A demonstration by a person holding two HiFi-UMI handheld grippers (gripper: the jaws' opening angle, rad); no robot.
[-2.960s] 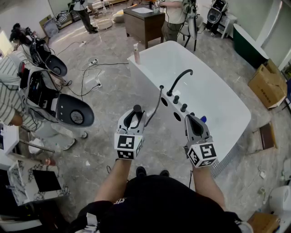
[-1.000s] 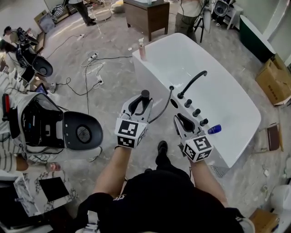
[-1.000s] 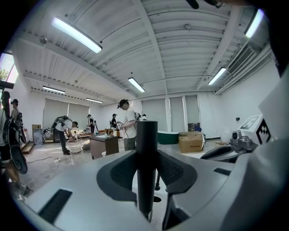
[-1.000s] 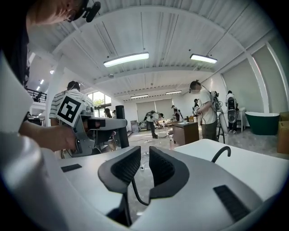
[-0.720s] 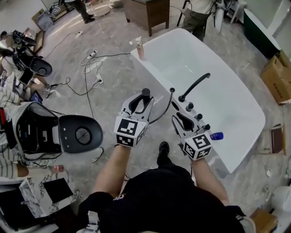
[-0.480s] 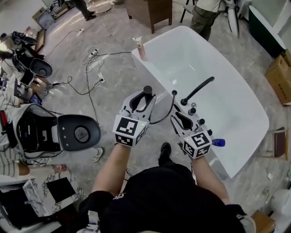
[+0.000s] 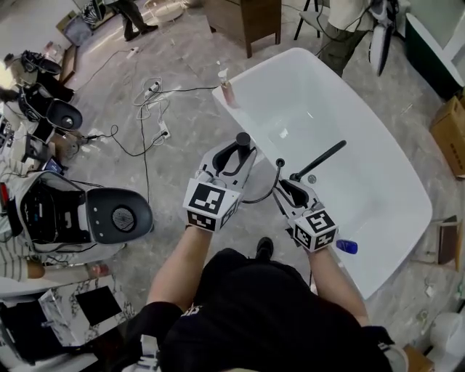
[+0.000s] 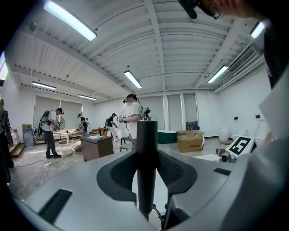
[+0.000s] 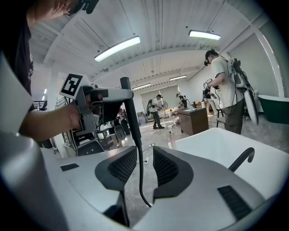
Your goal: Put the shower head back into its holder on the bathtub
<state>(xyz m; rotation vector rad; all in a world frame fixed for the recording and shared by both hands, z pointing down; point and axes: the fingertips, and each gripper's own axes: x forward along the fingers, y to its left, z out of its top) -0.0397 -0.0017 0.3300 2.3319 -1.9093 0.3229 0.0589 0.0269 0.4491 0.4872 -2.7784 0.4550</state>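
Observation:
My left gripper [image 7: 236, 152] is shut on the black stick-shaped shower head [image 7: 242, 138], which stands upright between the pads [image 8: 146, 149]. Its black hose [image 7: 269, 185] loops down and right to the deck of the white bathtub [image 7: 349, 123]. The right gripper [image 7: 285, 185] hovers over that deck, close to the curved black faucet [image 7: 323, 158], and hides the knobs and holes there. Its jaws are opening. In the right gripper view the hose [image 9: 137, 171] hangs in the gap between the pads without touching either. The holder is not visible.
A pink bottle [image 7: 229, 91] stands on the tub's far corner and a blue object [image 7: 346, 246] lies on its near rim. Cables [image 7: 149, 109] trail over the marble floor. A black-and-white seat unit [image 7: 116, 214] stands at the left. A wooden cabinet [image 7: 247, 18] and people are behind.
Both grippers have moved toward the tub. The right gripper's jaws have widened and now sit over the tub deck by the faucet. The left gripper still holds the shower head.

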